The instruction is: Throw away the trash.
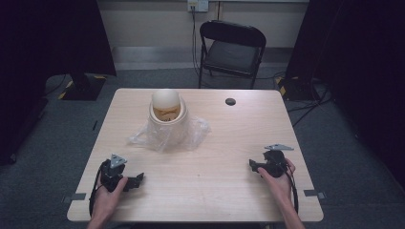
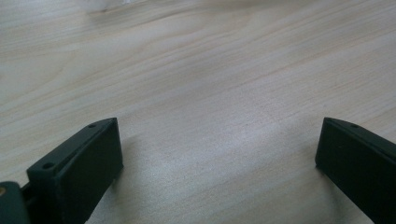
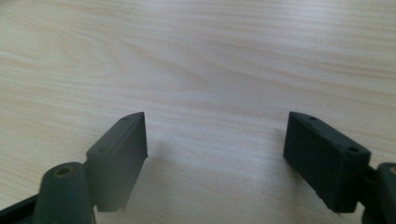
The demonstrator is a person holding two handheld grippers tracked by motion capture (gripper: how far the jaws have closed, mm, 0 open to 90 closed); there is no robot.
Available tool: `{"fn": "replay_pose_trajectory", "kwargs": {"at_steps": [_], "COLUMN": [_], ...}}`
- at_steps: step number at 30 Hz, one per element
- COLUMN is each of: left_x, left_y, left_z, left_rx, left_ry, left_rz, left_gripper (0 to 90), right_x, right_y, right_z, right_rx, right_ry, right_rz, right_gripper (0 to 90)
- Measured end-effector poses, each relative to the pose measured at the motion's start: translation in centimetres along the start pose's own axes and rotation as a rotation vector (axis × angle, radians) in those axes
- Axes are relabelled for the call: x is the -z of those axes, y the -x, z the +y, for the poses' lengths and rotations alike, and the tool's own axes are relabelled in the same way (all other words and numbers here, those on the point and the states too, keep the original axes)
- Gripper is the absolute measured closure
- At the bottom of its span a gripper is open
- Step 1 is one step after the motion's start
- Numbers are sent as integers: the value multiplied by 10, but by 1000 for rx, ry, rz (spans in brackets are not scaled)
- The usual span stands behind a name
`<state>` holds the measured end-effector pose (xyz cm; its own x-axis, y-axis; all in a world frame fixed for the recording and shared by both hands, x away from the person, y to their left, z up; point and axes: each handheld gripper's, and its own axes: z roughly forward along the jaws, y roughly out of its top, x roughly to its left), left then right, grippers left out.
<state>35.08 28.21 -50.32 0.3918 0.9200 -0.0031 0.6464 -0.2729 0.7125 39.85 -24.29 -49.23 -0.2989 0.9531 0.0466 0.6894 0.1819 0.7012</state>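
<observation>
Two tools rest low on the tabletop (image 1: 200, 186), one in each of the person's hands, near the front edge. The left tool (image 1: 138, 179) points to the right across the wood; the left gripper view shows its jaws spread wide, with bare wood grain between them and nothing gripped. The right tool (image 1: 252, 165) points left toward the other one, the two well apart. In the right gripper view its jaws also stand wide, with only wood between them.

Ahead of both tools, nearer the left one and well clear of either, stands a cream pot (image 1: 166, 125) with a pale egg-shaped lid (image 1: 165, 100) sitting at its mouth. A brownish mark shows on the inside below the lid, too small to read as writing. The pot stands on a crumpled clear bag (image 1: 198, 131), which spreads out on both sides of it.

Farther ahead of the right tool, a small dark round cap (image 1: 230, 101) sits in the tabletop. Beyond the far edge stands a black folding chair (image 1: 232, 50). No brand or label can be read anywhere.
</observation>
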Motion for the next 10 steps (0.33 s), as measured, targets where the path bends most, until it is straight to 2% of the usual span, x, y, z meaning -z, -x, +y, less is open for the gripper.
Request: {"fn": "replay_pose_trajectory", "kwargs": {"at_steps": [1,3,6,10], "left_x": [0,0,0,0], "left_y": [0,0,0,0], "left_z": [0,0,0,0], "left_rx": [0,-2,-1,-3], "left_ry": [0,-2,0,-2], "left_rz": [0,1,0,0], "left_gripper": [0,0,0,0], "right_x": [0,-2,-3,-3], "right_y": [0,-4,-5,-5], "right_z": [0,-3,-8,-9], "right_rx": [0,41,42,39], "right_ry": [0,13,50,58], "right_rz": [0,-38,-43,-44], "right_gripper": [202,189,182,181]}}
